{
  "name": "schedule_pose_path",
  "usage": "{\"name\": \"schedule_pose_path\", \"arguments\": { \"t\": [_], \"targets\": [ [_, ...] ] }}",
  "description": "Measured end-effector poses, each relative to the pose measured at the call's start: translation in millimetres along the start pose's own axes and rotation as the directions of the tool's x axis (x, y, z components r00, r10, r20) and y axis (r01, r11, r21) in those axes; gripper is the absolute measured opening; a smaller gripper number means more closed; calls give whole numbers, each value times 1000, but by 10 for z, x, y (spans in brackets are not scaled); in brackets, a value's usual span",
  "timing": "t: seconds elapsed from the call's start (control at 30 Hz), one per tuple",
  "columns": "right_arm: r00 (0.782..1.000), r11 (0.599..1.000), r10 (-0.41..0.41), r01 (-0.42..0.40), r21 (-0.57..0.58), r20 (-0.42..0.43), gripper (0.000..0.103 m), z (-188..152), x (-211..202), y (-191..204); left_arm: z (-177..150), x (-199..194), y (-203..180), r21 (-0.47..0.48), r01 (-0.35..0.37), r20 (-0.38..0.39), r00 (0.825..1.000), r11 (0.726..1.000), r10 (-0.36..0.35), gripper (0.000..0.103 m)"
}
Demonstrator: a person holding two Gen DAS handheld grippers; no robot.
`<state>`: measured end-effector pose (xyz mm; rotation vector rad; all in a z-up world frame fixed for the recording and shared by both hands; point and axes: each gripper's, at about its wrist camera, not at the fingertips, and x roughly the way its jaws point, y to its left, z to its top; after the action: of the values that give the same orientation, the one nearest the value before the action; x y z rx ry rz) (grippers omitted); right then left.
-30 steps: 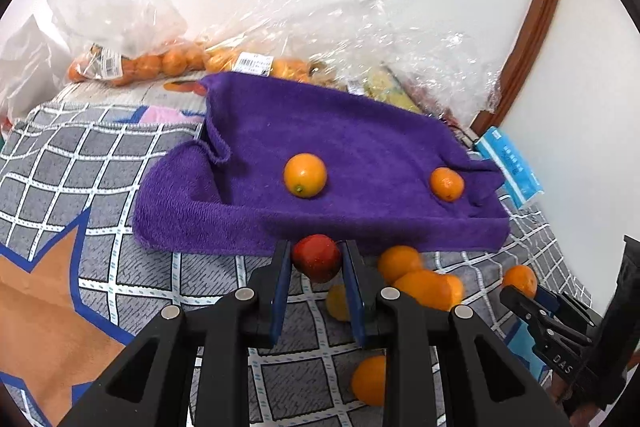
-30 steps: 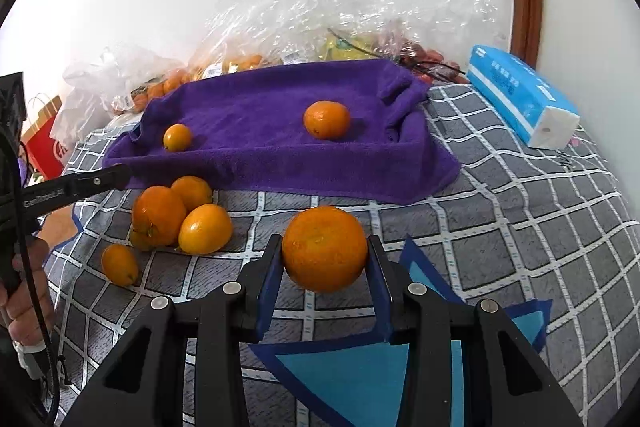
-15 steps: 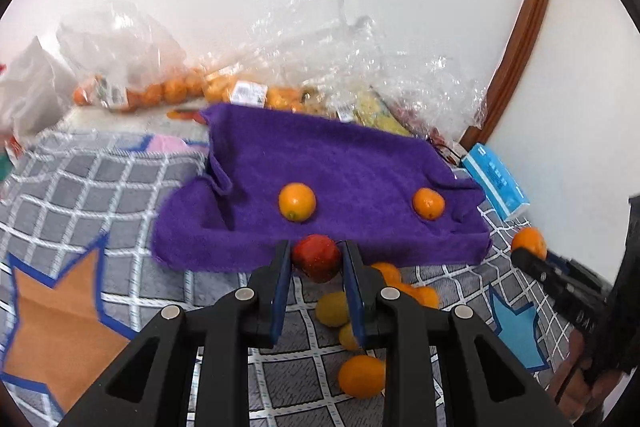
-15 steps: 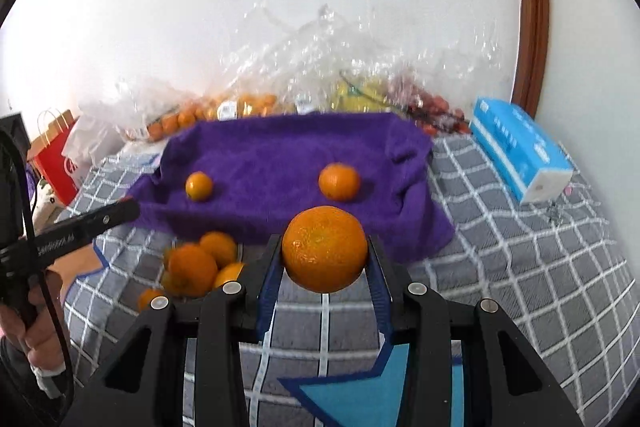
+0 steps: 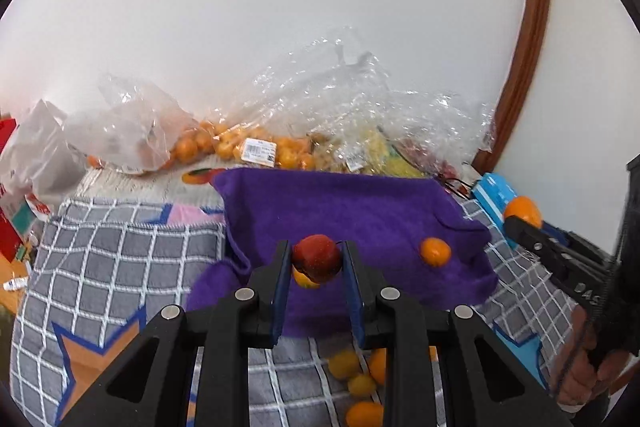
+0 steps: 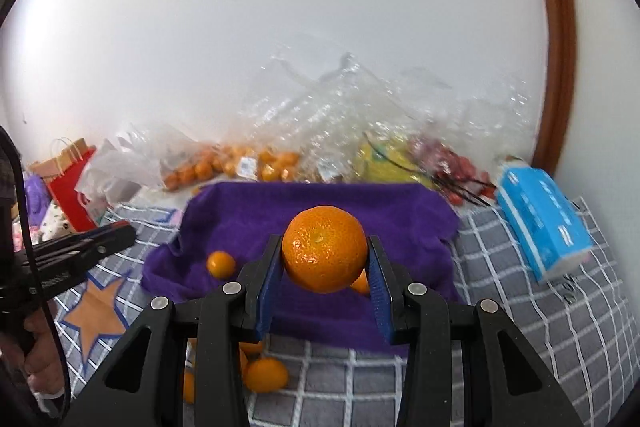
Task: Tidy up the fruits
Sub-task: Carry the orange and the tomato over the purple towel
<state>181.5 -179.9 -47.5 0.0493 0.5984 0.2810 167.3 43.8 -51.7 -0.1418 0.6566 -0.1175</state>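
Note:
My left gripper [image 5: 316, 261] is shut on a small red fruit [image 5: 317, 255] and holds it in the air above the purple towel [image 5: 360, 211]. My right gripper [image 6: 325, 255] is shut on a large orange [image 6: 325, 253], also raised over the towel [image 6: 400, 227]. Two small oranges lie on the towel: one [image 5: 435, 251] to the right and one [image 5: 301, 279] partly hidden behind the red fruit. Several loose oranges [image 5: 360, 383] lie on the checked blanket in front of the towel.
Clear plastic bags of fruit [image 5: 256, 147] are piled against the wall behind the towel. A blue tissue pack [image 6: 544, 219] lies to the right. A red paper bag [image 6: 68, 183] stands at the far left. The checked blanket [image 6: 560, 327] covers the surface.
Both grippers have risen with their fruits, so the towel and loose oranges sit lower and farther. Both fruits stay gripped.

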Motion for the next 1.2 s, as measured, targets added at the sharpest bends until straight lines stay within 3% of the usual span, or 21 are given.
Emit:
{"name": "schedule_pose_path", "arguments": {
  "t": [0.13, 0.37, 0.67, 1.2],
  "targets": [
    [1000, 1000, 2, -2, -13, 26, 40, 105, 75, -38, 68, 176, 109, -52, 2, 6, 1000, 999, -2, 24],
    [999, 998, 29, -28, 64, -21, 40, -55, 433, -339, -49, 509, 283, -118, -21, -18, 1000, 993, 19, 24],
    [998, 992, -51, 55, 111, -37, 40, -123, 534, -685, -109, 661, 440, -167, -34, -19, 999, 985, 31, 24],
    [982, 990, -83, 100, 99, -167, 40, -354, 959, -692, -208, 839, 489, -188, -29, -67, 998, 982, 17, 24]
  ]
}}
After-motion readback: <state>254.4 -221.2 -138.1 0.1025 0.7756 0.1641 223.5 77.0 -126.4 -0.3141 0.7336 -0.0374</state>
